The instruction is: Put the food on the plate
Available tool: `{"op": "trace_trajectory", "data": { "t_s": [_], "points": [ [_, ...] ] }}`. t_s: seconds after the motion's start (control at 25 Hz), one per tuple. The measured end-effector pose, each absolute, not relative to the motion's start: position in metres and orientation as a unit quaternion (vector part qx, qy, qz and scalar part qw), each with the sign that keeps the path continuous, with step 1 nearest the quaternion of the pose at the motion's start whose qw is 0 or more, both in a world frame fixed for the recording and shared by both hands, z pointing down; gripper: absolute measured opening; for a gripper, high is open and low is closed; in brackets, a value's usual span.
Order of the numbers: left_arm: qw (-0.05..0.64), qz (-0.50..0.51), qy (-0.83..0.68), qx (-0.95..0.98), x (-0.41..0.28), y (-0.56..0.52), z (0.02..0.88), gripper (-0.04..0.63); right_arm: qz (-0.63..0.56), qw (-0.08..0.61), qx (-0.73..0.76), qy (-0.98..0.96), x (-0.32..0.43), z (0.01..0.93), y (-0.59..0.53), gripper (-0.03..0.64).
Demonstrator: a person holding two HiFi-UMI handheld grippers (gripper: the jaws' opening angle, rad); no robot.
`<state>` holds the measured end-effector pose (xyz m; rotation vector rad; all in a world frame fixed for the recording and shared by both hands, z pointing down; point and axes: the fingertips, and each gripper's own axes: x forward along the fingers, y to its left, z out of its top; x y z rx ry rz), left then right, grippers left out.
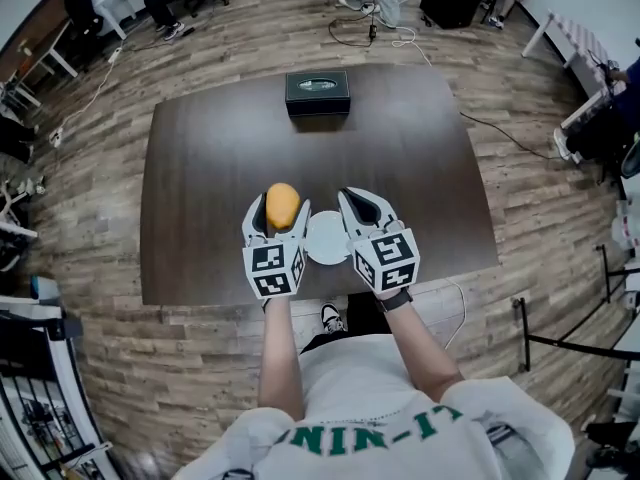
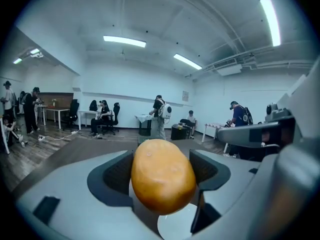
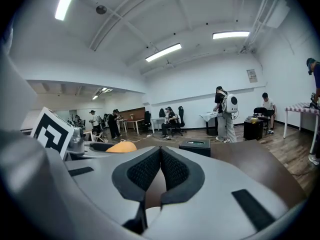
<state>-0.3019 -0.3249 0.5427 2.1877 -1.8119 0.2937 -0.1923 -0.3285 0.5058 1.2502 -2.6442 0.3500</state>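
Observation:
My left gripper (image 1: 282,208) is shut on an orange-yellow potato-like food (image 1: 282,205), held just left of a small white plate (image 1: 326,238) on the dark table (image 1: 220,158). In the left gripper view the food (image 2: 162,175) fills the space between both pads, with the plate (image 2: 175,226) showing below it. My right gripper (image 1: 362,206) is at the plate's right edge. Its pads (image 3: 144,170) are pressed together with nothing between them, and the food (image 3: 121,147) shows at its left.
A dark green box (image 1: 318,91) stands at the table's far edge. Wooden floor surrounds the table, with cables and chairs beyond. Several people stand and sit in the room behind (image 2: 160,115).

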Motion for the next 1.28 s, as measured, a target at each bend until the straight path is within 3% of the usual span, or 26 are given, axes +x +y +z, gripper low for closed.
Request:
{"op": "trace_trajectory", "data": {
  "t_s": [0.64,1.28],
  "points": [
    [0.223,0.200,-0.556,0.775,-0.243,-0.337,0.678,0.357,0.211,0.127,0.432,-0.868,-0.166,0.586,-0.357,0.017],
    [0.267,0.255,-0.516,0.773,-0.206,-0.319,0.761,0.359,0.250,0.139,0.436,-0.853,-0.139,0.628,-0.370,0.017]
  ]
}}
